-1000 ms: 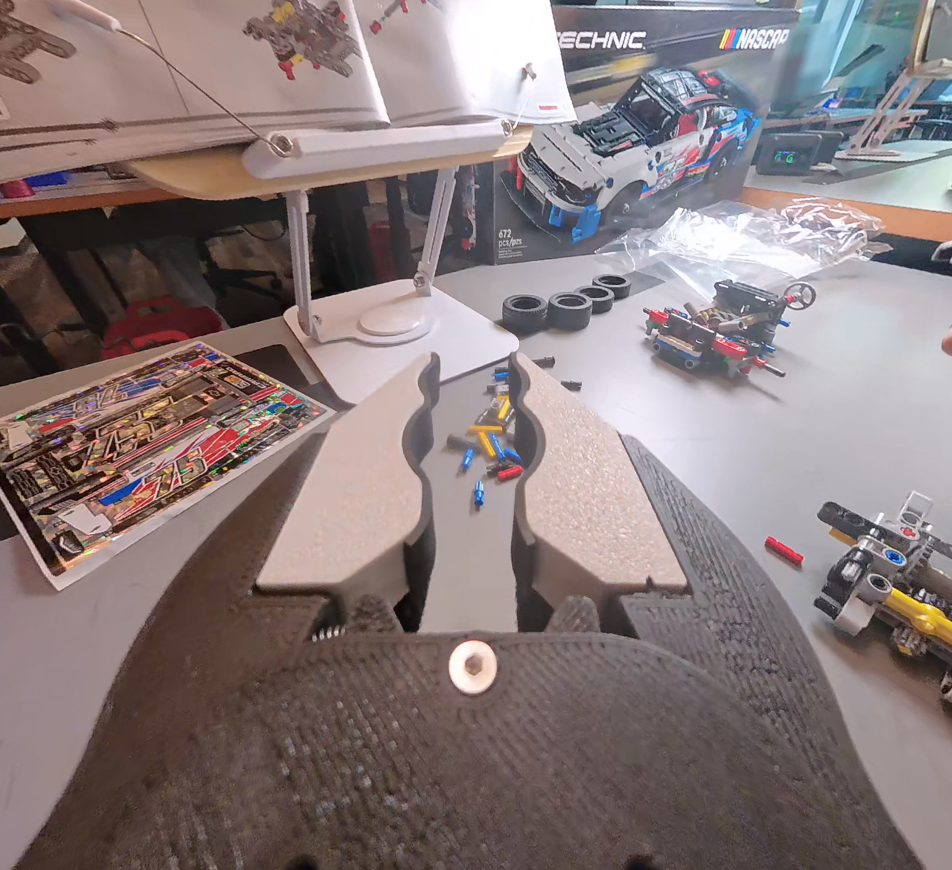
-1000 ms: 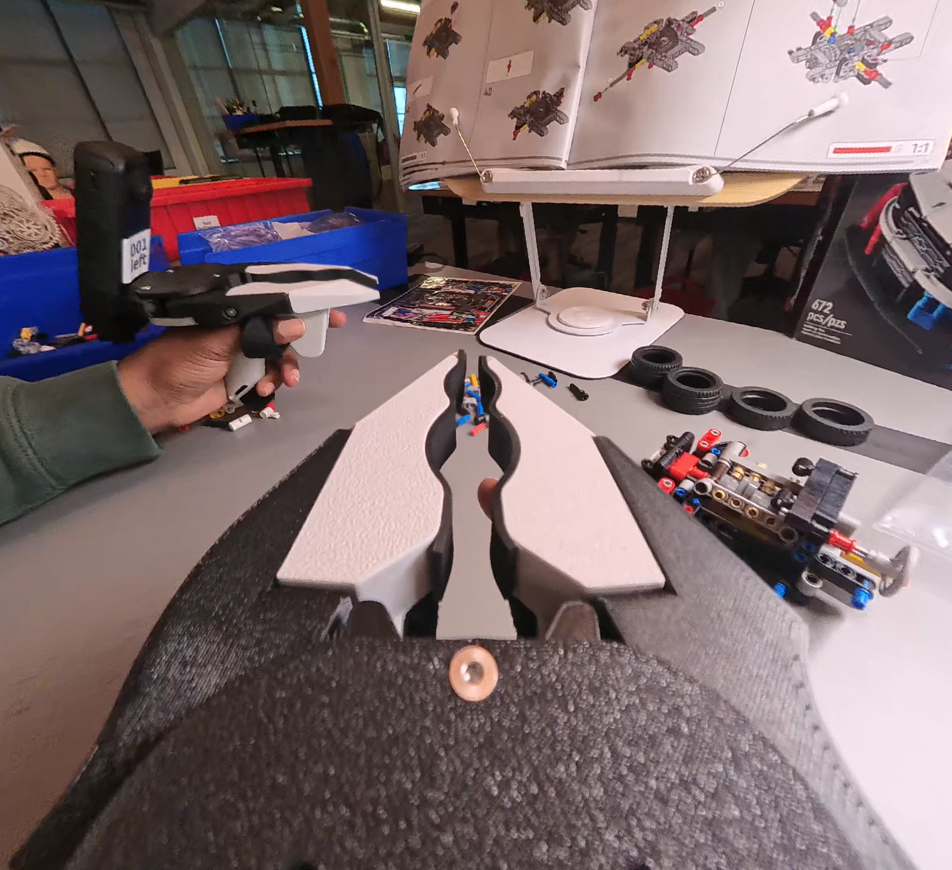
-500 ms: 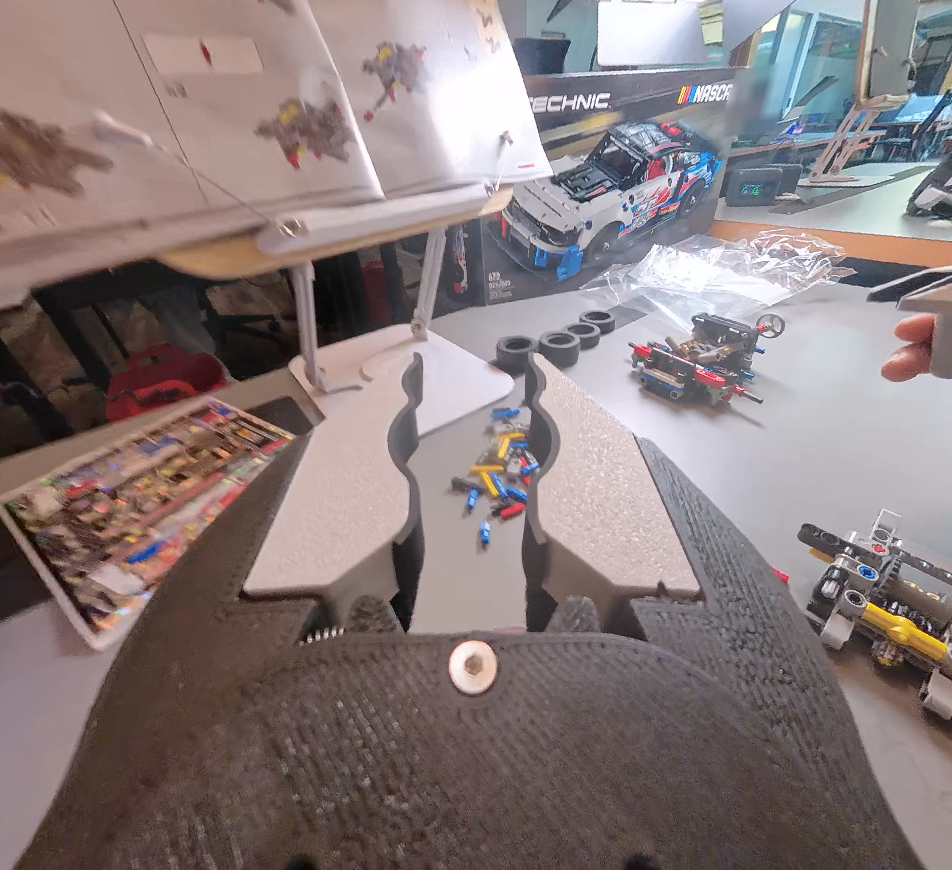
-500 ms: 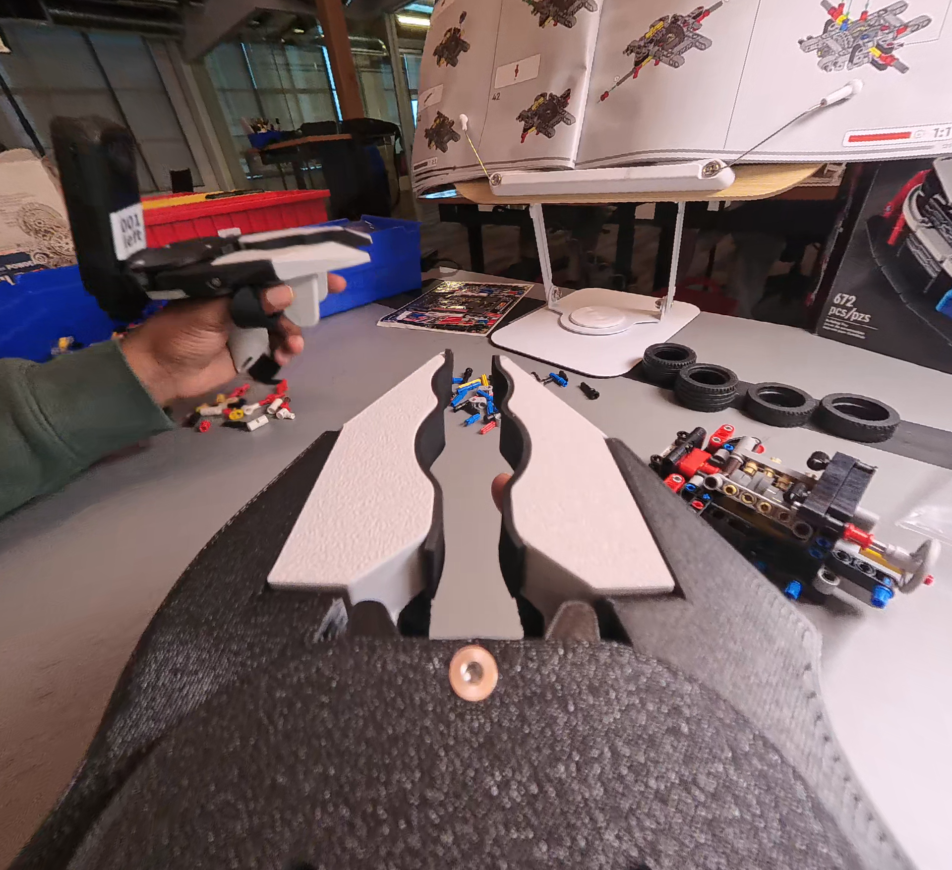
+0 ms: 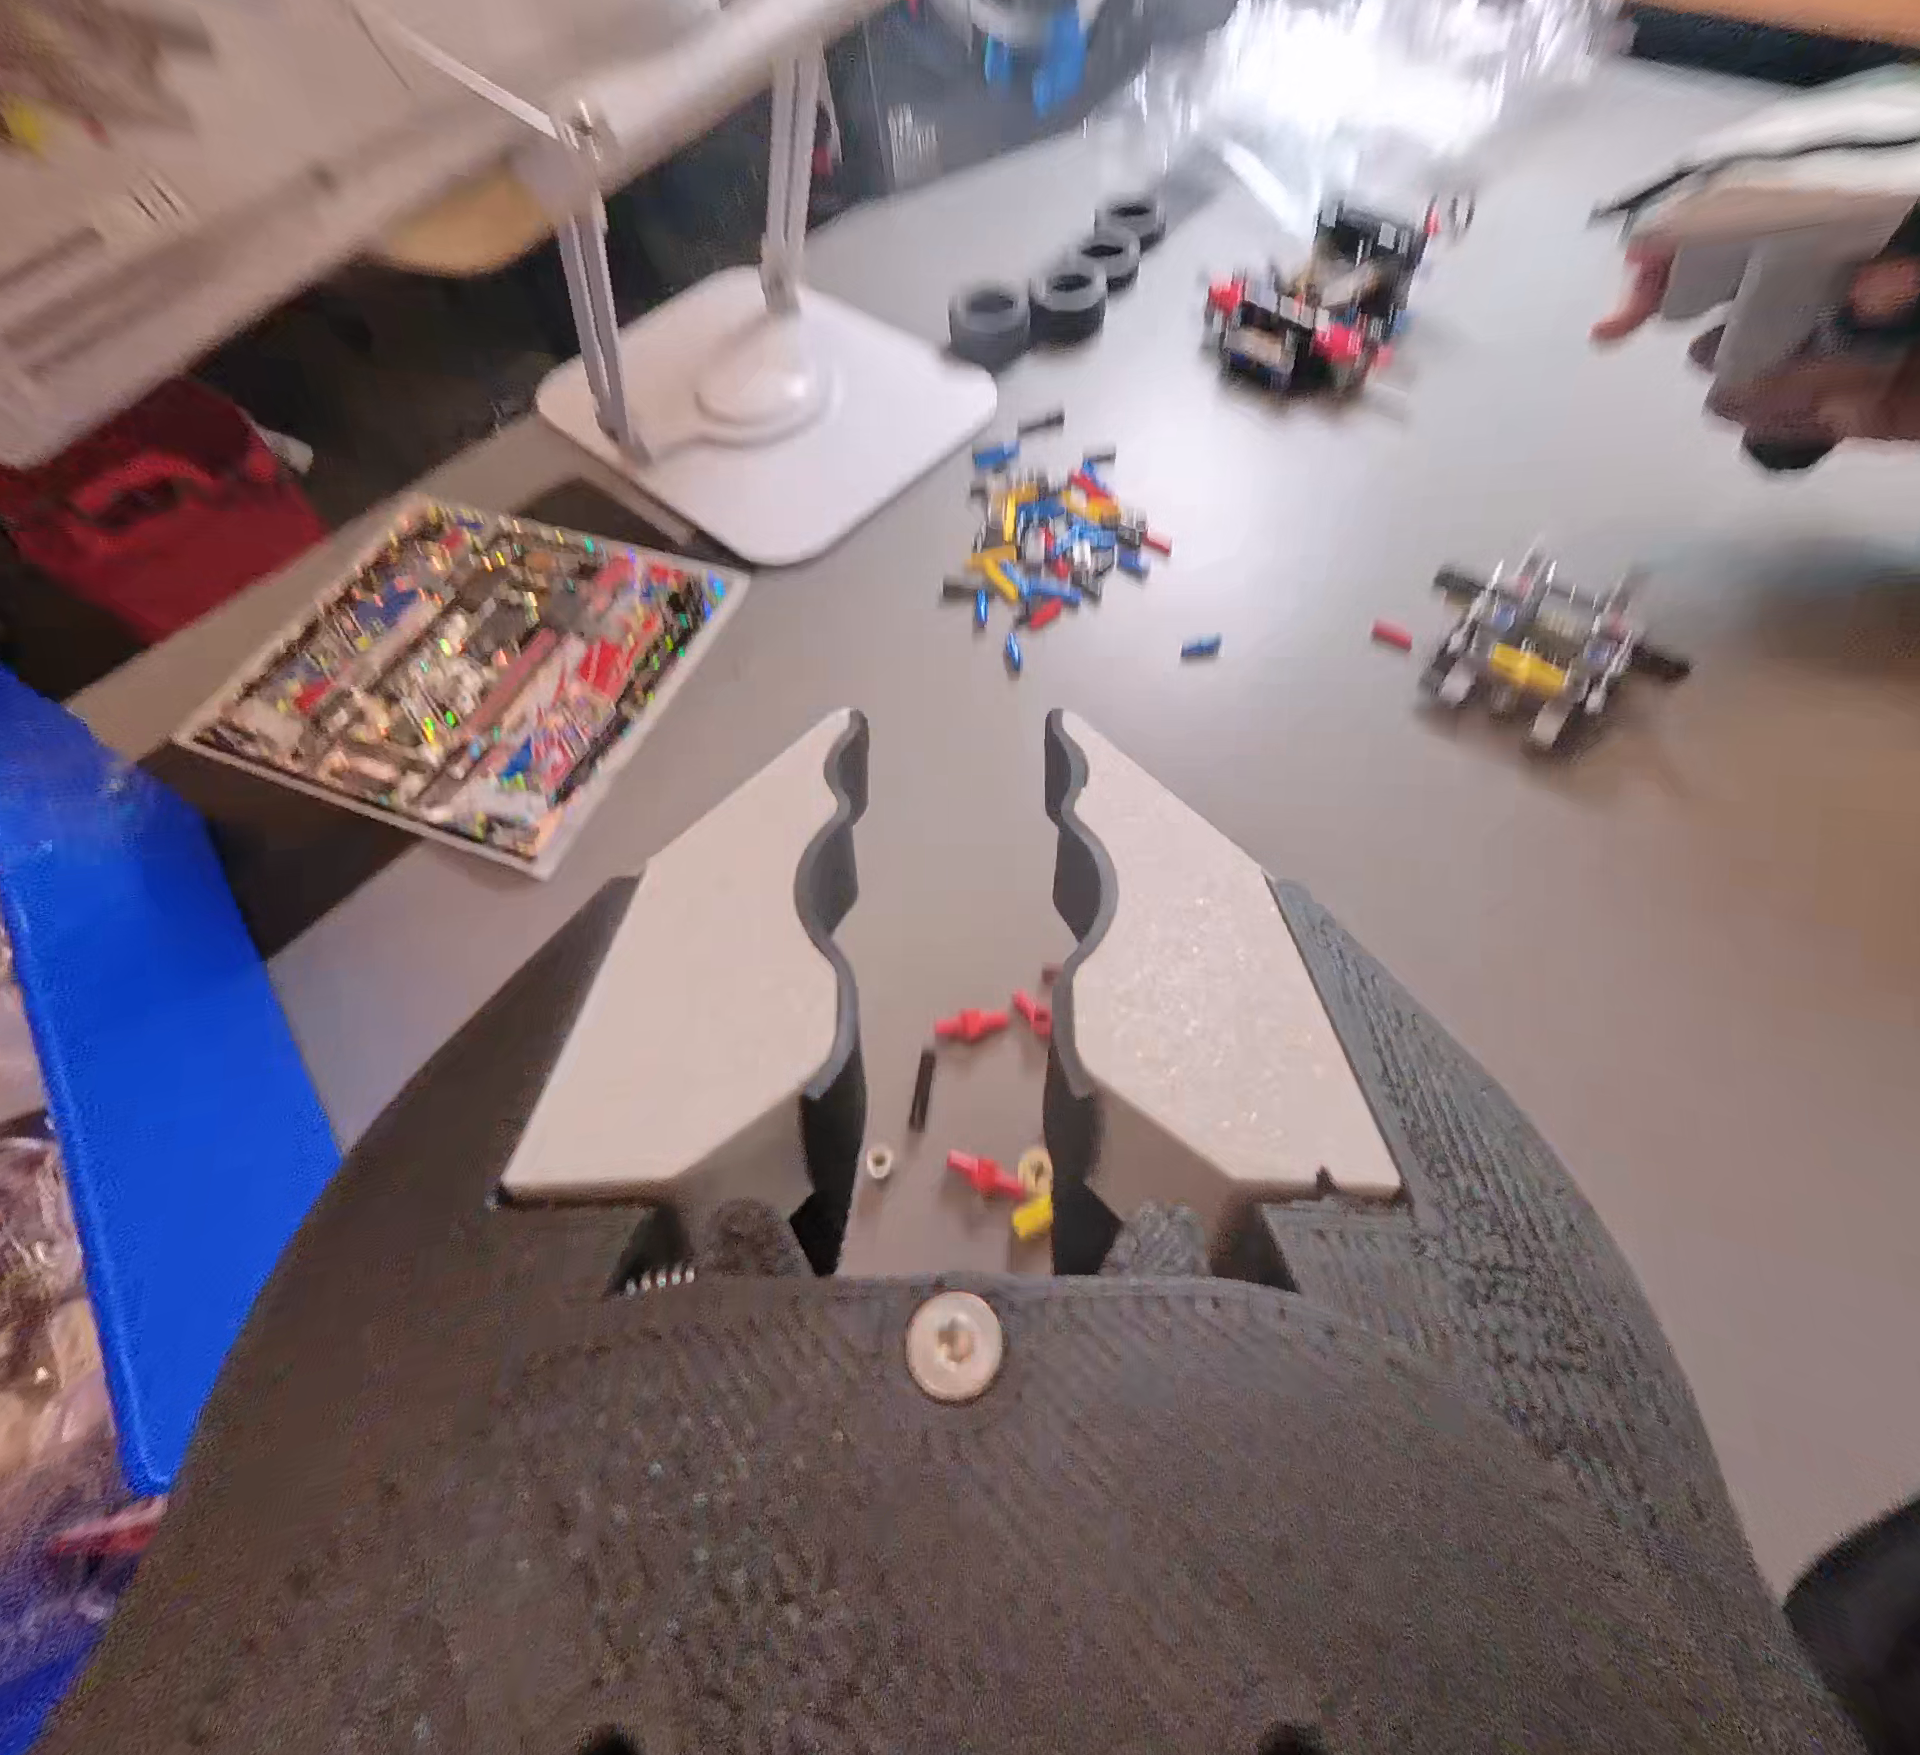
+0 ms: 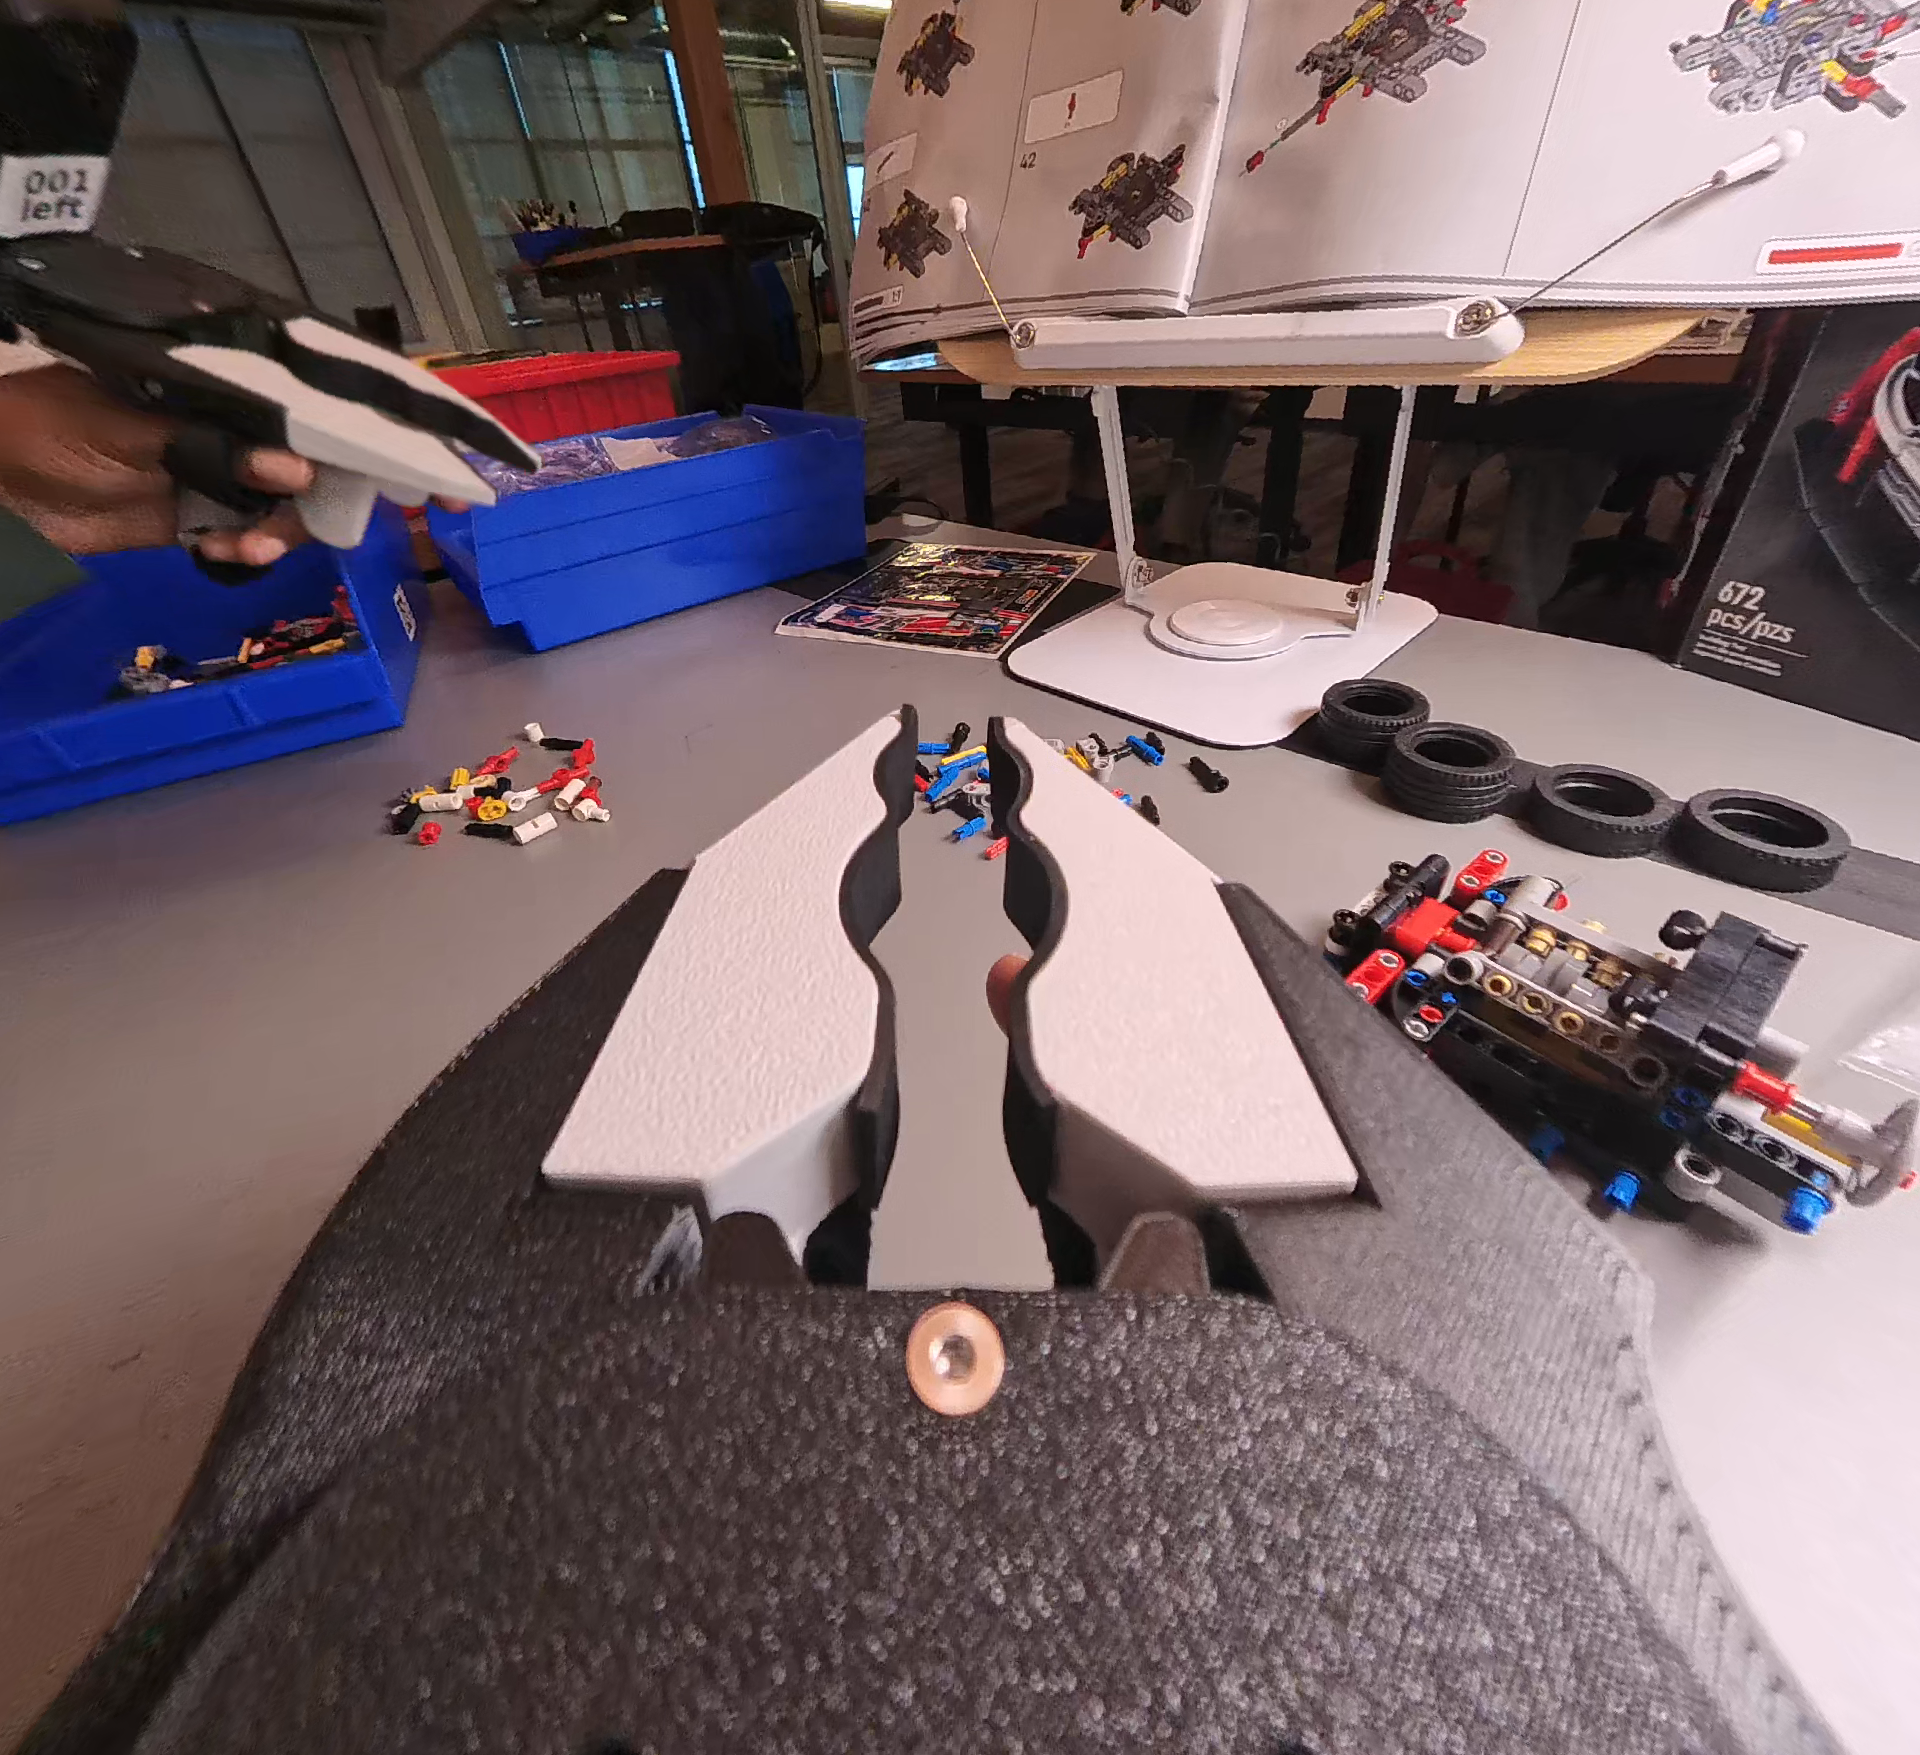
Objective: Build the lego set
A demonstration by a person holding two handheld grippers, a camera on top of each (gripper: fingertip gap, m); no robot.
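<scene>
Grey table (image 6: pixel 260 1030), near to far.

Right gripper (image 6: pixel 951 739): fingers a narrow gap apart, nothing between them, held low over the table.

Partly built chassis (image 6: pixel 1590 1009): just right of that gripper, black with red and blue pins.

Left gripper (image 5: pixel 951 729): jaws spread, empty, above a small scatter of red, yellow and white pins (image 6: pixel 499 791).

Second sub-assembly (image 5: pixel 1538 656): grey with a yellow part, to the right in the left wrist view.

Main pile of blue, yellow and red pins (image 5: pixel 1049 542): mid-table, before the white stand base (image 6: pixel 1226 635).

Four black tyres (image 6: pixel 1579 796): in a row beside the base.

Sticker sheet (image 6: pixel 935 599); blue bins (image 6: pixel 644 521); open instruction booklet (image 6: pixel 1351 64) on the stand; set box (image 6: pixel 1808 542) farthest right.
</scene>
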